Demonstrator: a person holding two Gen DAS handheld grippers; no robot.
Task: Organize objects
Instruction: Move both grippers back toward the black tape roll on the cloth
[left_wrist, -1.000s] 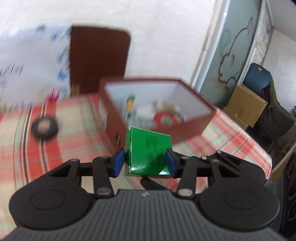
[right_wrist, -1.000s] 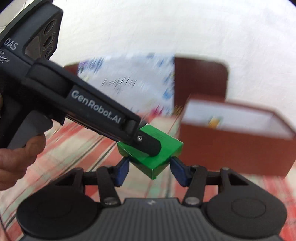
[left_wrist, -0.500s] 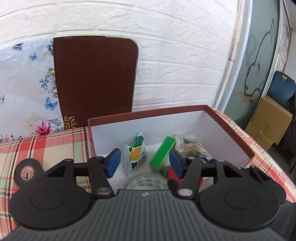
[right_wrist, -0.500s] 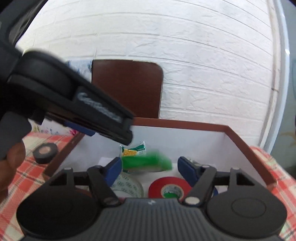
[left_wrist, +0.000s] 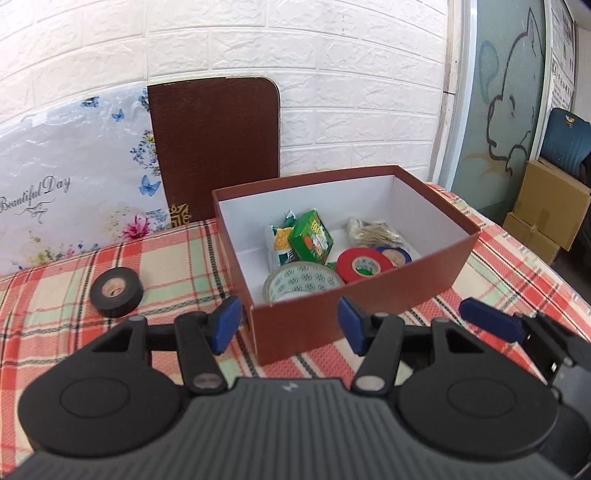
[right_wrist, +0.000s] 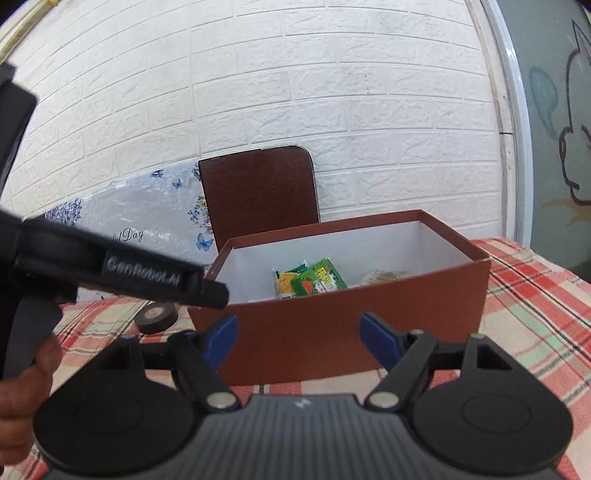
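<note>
A brown box (left_wrist: 354, 317) with a white inside stands on the checked tablecloth. In it lie a green carton (left_wrist: 311, 237), a snack packet (left_wrist: 279, 242), a patterned tape roll (left_wrist: 303, 282), a red tape roll (left_wrist: 364, 264), a blue tape roll (left_wrist: 396, 255) and a bag of sticks (left_wrist: 375, 232). A black tape roll (left_wrist: 116, 292) lies on the cloth left of the box. My left gripper (left_wrist: 288, 328) is open and empty in front of the box. My right gripper (right_wrist: 299, 341) is open and empty, also in front of the box (right_wrist: 340, 325).
A brown board (left_wrist: 218, 144) and a floral sheet (left_wrist: 70, 199) lean on the white brick wall behind the table. The table's right edge (left_wrist: 546, 266) drops off toward cardboard boxes (left_wrist: 546, 210). The left gripper's body (right_wrist: 110, 273) crosses the right wrist view.
The green carton left my left gripper and now lies in the box. Both grippers have opened and pulled back from over the box to its front.
</note>
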